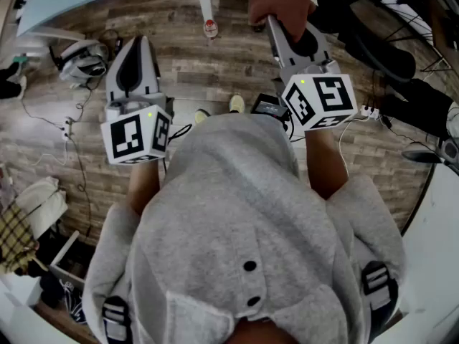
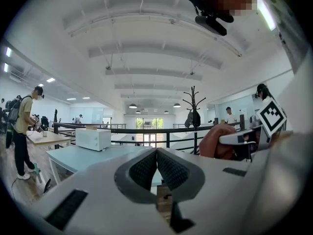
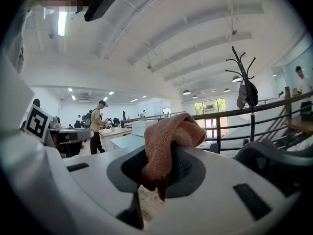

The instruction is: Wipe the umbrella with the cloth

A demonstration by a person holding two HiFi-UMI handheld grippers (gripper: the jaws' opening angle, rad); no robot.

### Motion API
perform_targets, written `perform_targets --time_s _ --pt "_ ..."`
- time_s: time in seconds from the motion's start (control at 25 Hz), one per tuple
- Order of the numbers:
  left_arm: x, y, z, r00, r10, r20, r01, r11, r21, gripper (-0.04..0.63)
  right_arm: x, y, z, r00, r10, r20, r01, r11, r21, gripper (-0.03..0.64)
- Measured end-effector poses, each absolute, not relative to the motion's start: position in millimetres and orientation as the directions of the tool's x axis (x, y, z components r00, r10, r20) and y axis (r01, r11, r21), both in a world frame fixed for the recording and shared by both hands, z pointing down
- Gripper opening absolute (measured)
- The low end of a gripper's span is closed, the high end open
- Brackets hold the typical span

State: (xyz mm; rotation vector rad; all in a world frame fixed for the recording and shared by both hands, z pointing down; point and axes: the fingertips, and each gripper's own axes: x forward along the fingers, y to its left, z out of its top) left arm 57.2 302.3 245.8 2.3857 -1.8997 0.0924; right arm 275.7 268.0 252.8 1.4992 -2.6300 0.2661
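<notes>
Rust-brown knitted cloth [image 3: 168, 136] hung bunched in our right tongs [image 3: 159, 156], which were clamped on it and held out above the wood-plank floor [image 1: 193, 63]. Our left tongs [image 2: 156, 153] were pressed together with nothing between them, level beside the right pair.

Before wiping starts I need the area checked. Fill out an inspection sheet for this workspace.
Surface: wooden floor underfoot; light blue table ahead.
Job's things: cloth bunched in the right gripper; umbrella not seen.
Clutter: checked fabric and a pale bag-like object on the floor at left.
Grippers: left gripper shut, nothing between its jaws; right gripper shut on the cloth.
Cables: thin cable trailing over the floor at left.
Surroundings: open office with railing, coat stand, a person at a desk.
</notes>
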Motion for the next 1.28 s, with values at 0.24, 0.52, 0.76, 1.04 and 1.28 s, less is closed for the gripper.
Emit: perform_targets --time_s 0.24,0.52,0.76,1.04,1.28 --pt "65 299 244 0.225 -0.968 0.111 -0.974 -0.223 0.032 0.017 274 266 252 -0.530 -0.829 0.178 -0.848 0.521 -0.099 0.075" --pt "84 298 246 0.207 -0.971 0.121 -0.978 -0.205 0.023 0.017 283 263 256 -0.568 -0.806 0.170 -0.823 0.550 -0.141 0.078" --pt "96 298 248 0.195 -0.973 0.122 -0.981 -0.196 0.005 0.017 289 262 263 -0.600 -0.784 0.159 -0.800 0.585 -0.136 0.078" --pt "112 301 251 0.192 -0.973 0.128 -0.981 -0.195 -0.011 0.017 294 261 263 -0.618 -0.774 0.135 -0.785 0.601 -0.151 0.078" --pt "114 304 249 0.171 -0.978 0.121 -0.984 -0.176 -0.030 0.017 288 259 264 -0.638 -0.758 0.137 -0.770 0.621 -0.149 0.078"
